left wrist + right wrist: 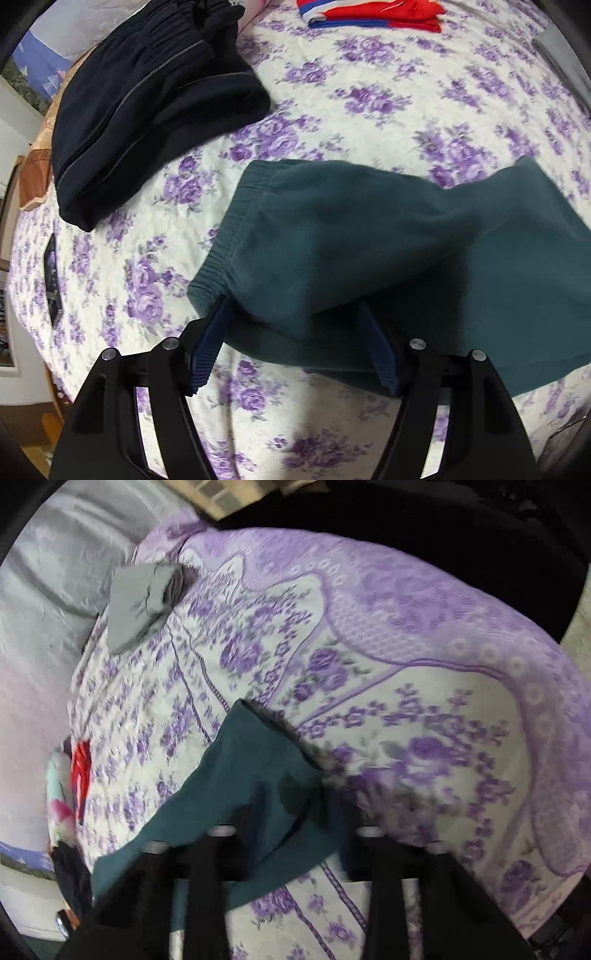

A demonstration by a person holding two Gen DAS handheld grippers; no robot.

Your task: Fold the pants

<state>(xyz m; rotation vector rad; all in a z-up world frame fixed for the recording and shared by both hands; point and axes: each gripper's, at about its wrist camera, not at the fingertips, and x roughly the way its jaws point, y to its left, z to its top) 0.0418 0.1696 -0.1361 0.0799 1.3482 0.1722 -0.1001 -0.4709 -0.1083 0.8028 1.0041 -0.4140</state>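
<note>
Bed (369,92): floral purple cover served as the folding surface
Teal pants (369,251): lay mid-bed, waistband end nearest the left gripper
Left gripper (295,317): fingers apart, straddling the pants edge, likely for grasping
Right gripper (291,830): over the pants; closure could not be told

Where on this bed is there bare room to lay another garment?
Bare bedspread lies between the navy pants, red shirt and green pants. More lies right of the green pants, below the grey cloth. Crowded along the left edge.
</note>
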